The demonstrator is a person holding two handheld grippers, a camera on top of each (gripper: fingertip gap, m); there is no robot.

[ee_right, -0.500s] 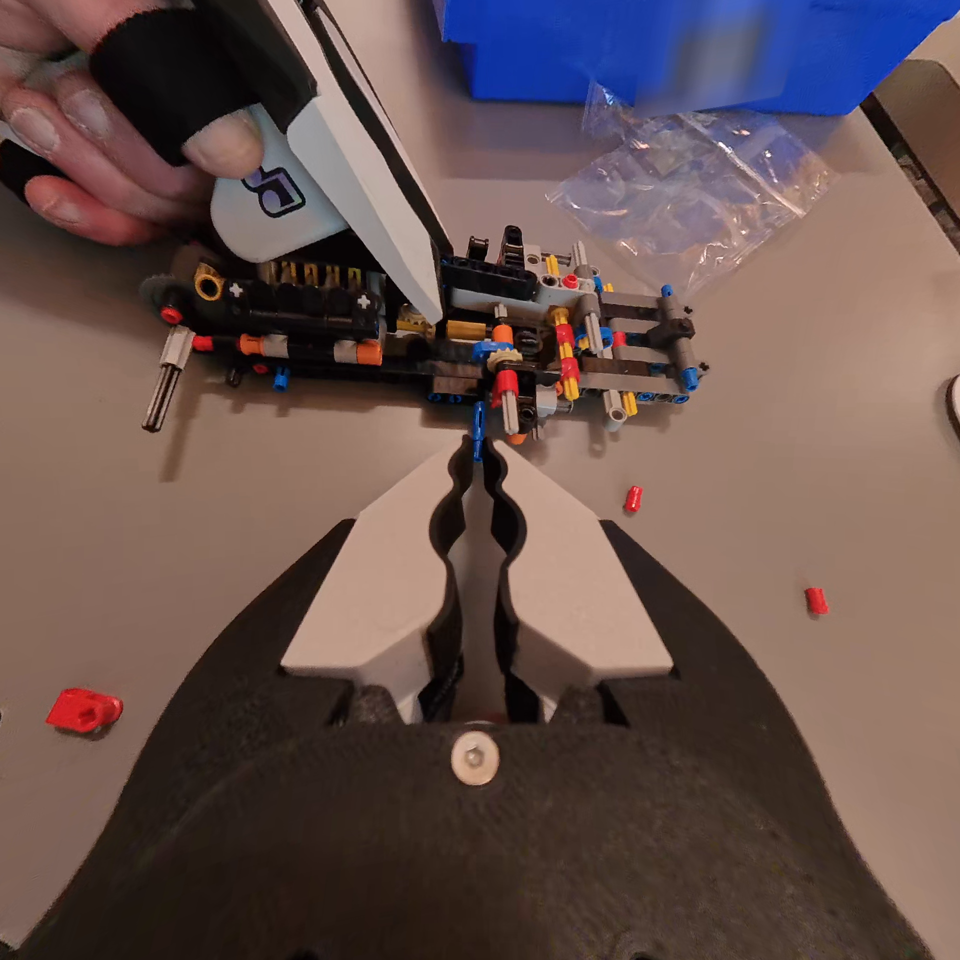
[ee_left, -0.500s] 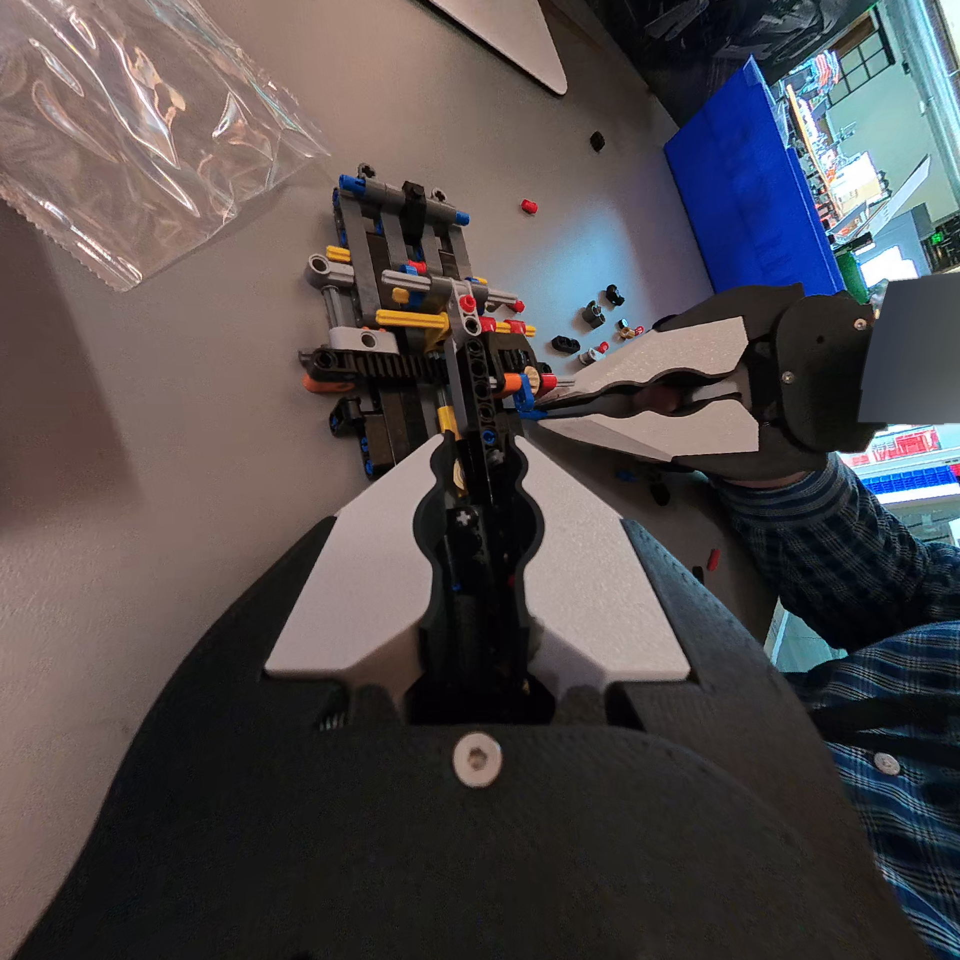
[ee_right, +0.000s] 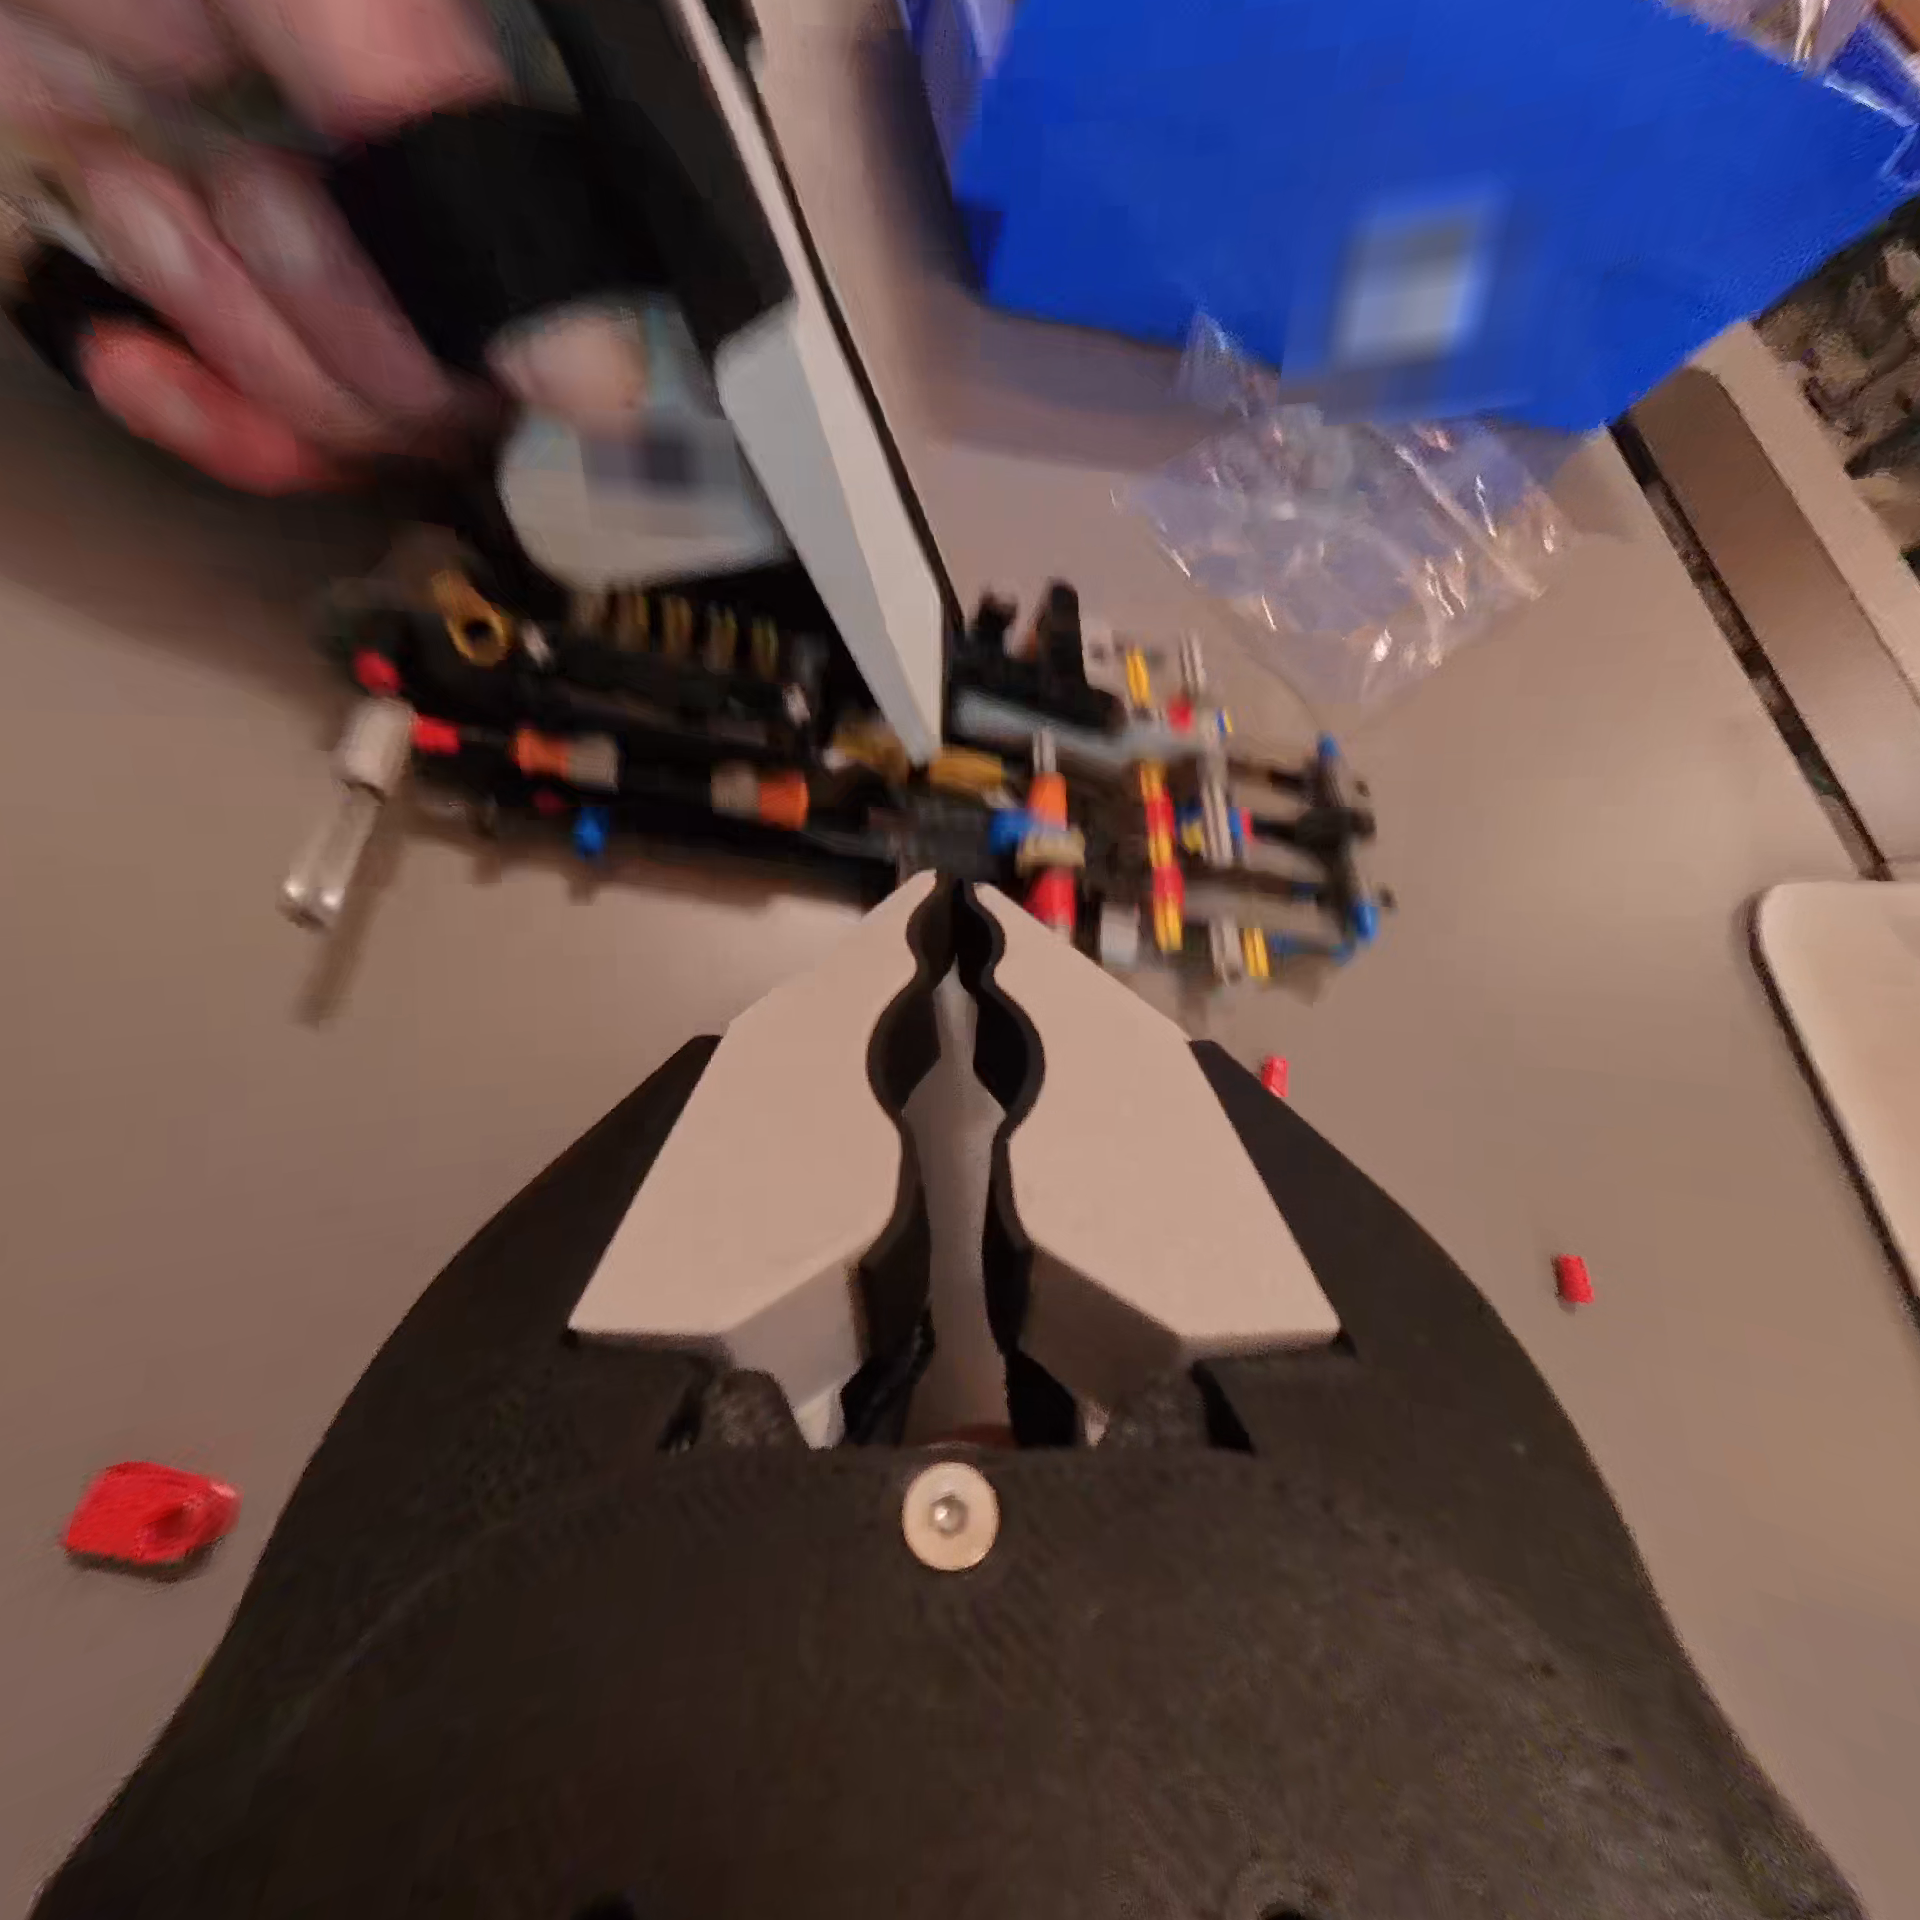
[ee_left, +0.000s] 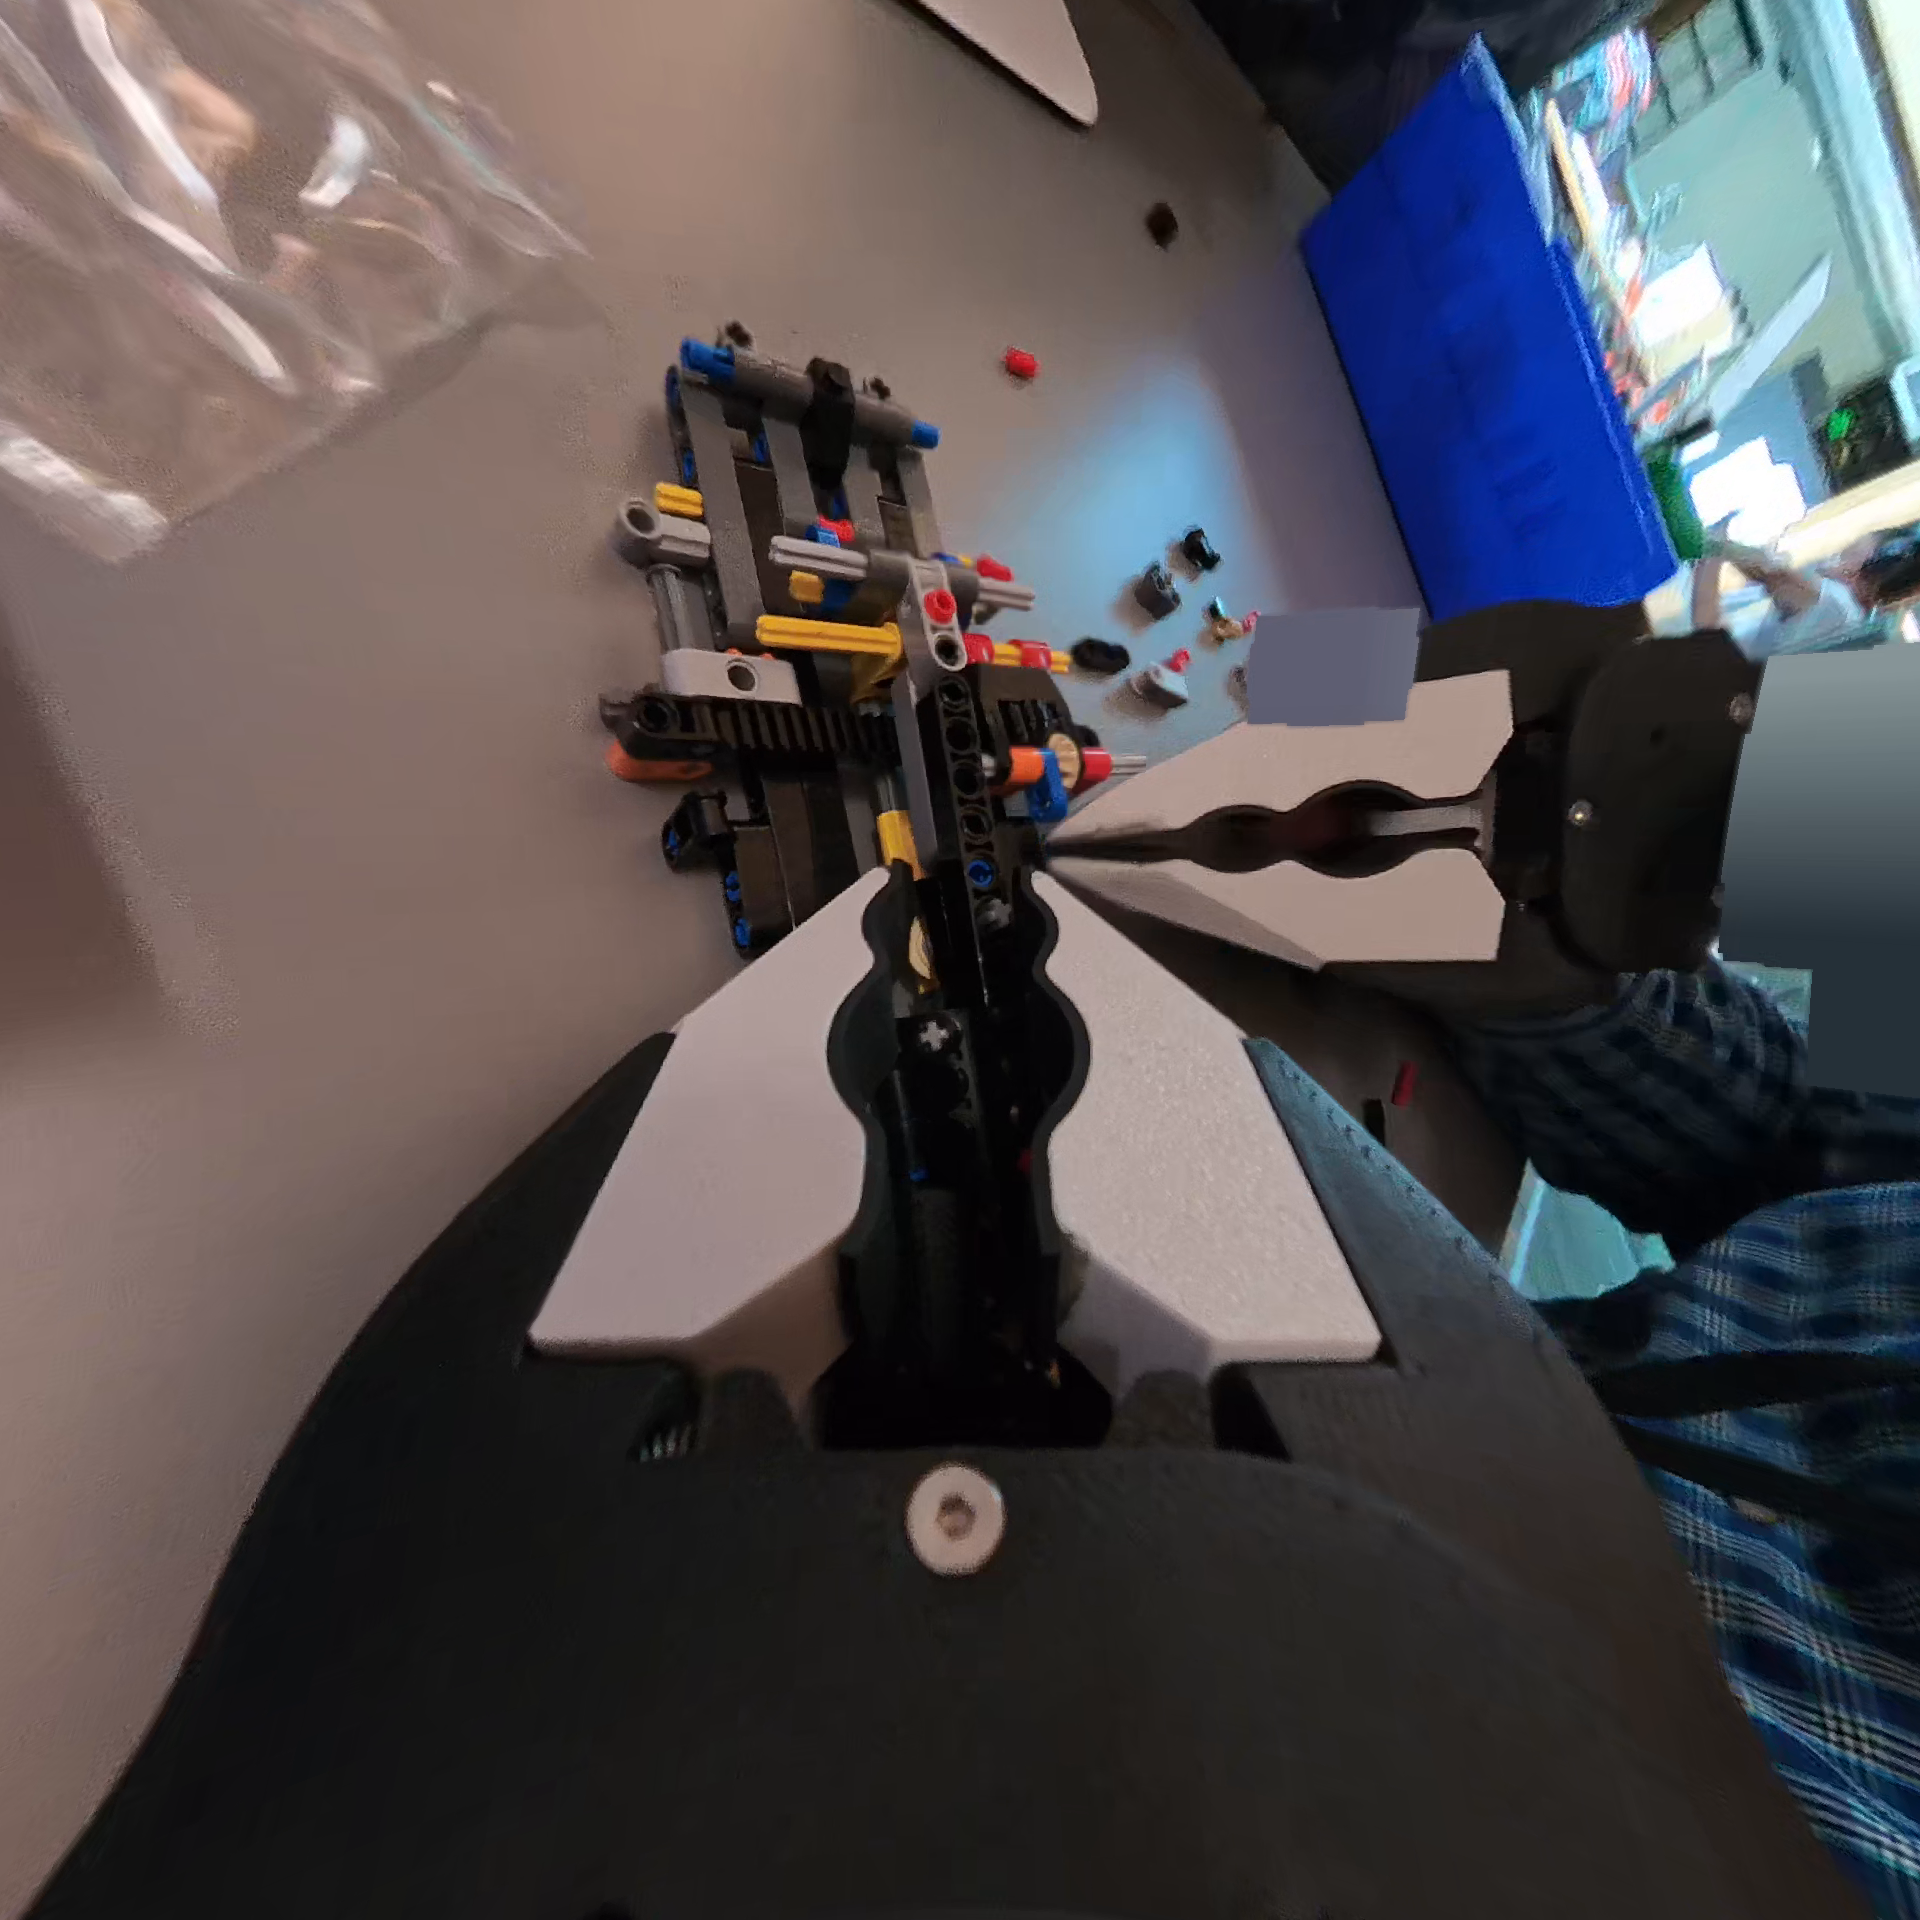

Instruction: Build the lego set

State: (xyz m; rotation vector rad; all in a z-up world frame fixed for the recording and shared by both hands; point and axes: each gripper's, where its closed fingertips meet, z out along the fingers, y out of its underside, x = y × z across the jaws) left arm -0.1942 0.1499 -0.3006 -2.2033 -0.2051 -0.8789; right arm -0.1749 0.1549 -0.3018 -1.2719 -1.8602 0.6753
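The lego model (ee_left: 821,644), a flat frame of black and grey beams with yellow, red, blue and orange pins, lies on the grey table. My left gripper (ee_left: 961,883) is shut on the model's near black beam section. In the right wrist view the model (ee_right: 1039,821) lies crosswise, with the left gripper's white finger (ee_right: 862,582) coming down on it from above. My right gripper (ee_right: 951,888) is nearly closed, with its tips pressed against the model's side. It shows from the side in the left wrist view (ee_left: 1049,847). The small blue pin it held is hidden at the tips.
A blue bin (ee_right: 1351,187) and a clear plastic bag (ee_right: 1351,551) lie behind the model. Loose red pieces (ee_right: 145,1522) (ee_right: 1572,1276) lie on the table near my right gripper. Several small dark pieces (ee_left: 1153,592) lie beside the model. A white board (ee_right: 1849,1091) sits at the right.
My right gripper has pushed forward with the blue pin until its tips meet the model's side. The left gripper keeps its hold on the model; both views are blurred by motion.
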